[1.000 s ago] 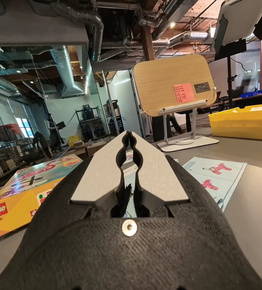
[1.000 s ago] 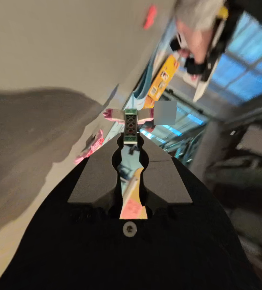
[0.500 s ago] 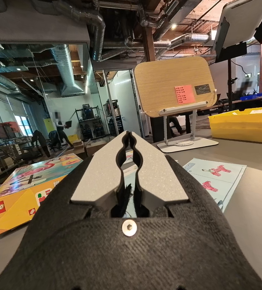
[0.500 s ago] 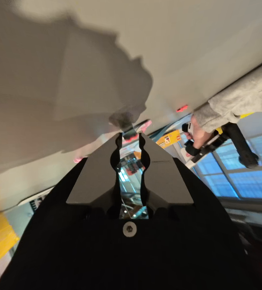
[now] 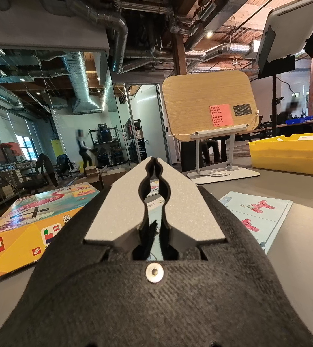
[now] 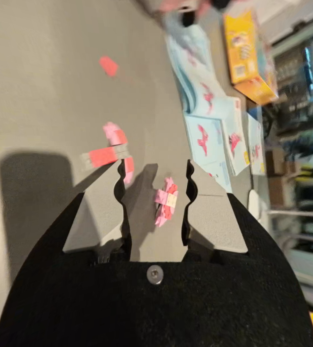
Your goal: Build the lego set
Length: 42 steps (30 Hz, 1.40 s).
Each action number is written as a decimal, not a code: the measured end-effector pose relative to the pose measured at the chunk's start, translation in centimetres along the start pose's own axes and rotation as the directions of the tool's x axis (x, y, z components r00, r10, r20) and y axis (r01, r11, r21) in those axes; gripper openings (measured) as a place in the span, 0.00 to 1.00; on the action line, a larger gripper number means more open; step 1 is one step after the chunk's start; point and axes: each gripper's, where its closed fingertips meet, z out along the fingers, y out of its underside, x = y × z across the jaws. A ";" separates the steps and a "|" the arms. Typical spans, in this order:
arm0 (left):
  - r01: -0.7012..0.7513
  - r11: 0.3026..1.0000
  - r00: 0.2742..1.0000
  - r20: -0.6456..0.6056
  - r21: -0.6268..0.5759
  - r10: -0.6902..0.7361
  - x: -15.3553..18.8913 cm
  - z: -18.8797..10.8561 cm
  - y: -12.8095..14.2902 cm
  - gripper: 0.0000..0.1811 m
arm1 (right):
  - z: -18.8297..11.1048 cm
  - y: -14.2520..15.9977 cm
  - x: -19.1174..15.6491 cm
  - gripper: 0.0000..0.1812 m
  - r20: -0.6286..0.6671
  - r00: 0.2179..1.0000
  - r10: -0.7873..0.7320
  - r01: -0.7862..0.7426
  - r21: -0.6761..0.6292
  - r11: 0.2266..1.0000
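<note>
- Our right claw [image 6: 154, 163] is spread wide and empty; the left claw [image 5: 154, 159] is pinched closed on nothing.
- The pink lego chunk [image 6: 166, 202] sits on the surface [image 6: 39, 75] between the right claw's fingers, toward 1 o'clock.
- It looks light, stiff and snap-apart fragile, so we'd grip the flat sides.

Background stuff: a wooden book stand [image 5: 208, 105] sits on the grey table [image 5: 302, 234] with a pink sticky note [image 5: 221, 115] stuck on it, and a yellow bin [image 5: 291, 154] is off to its right. Exposed silver ducts [image 5: 103, 20] run overhead, and a person [image 5: 83, 150] stands behind the glass wall.
</note>
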 end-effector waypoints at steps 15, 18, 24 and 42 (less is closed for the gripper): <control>0.022 1.000 1.000 -0.014 -0.004 -0.023 0.3 0.0 0.1 0.00 | -1.3 6.1 3.7 0.29 0.045 0.834 0.550 -0.550 0.157 0.820; 0.025 1.000 1.000 -0.014 -0.009 -0.025 0.2 0.0 0.2 0.00 | -1.2 6.3 2.6 0.29 0.118 0.813 0.570 -0.582 0.118 0.805; 0.067 0.998 0.998 -0.007 -0.016 -0.067 -0.2 0.0 0.5 0.00 | -1.0 6.6 2.2 0.25 0.159 0.781 0.604 -0.619 0.077 0.781; 0.072 0.997 0.997 -0.010 -0.014 -0.073 -0.2 0.0 0.5 0.00 | 0.3 7.9 1.0 0.14 0.215 0.691 0.690 -0.692 -0.077 0.718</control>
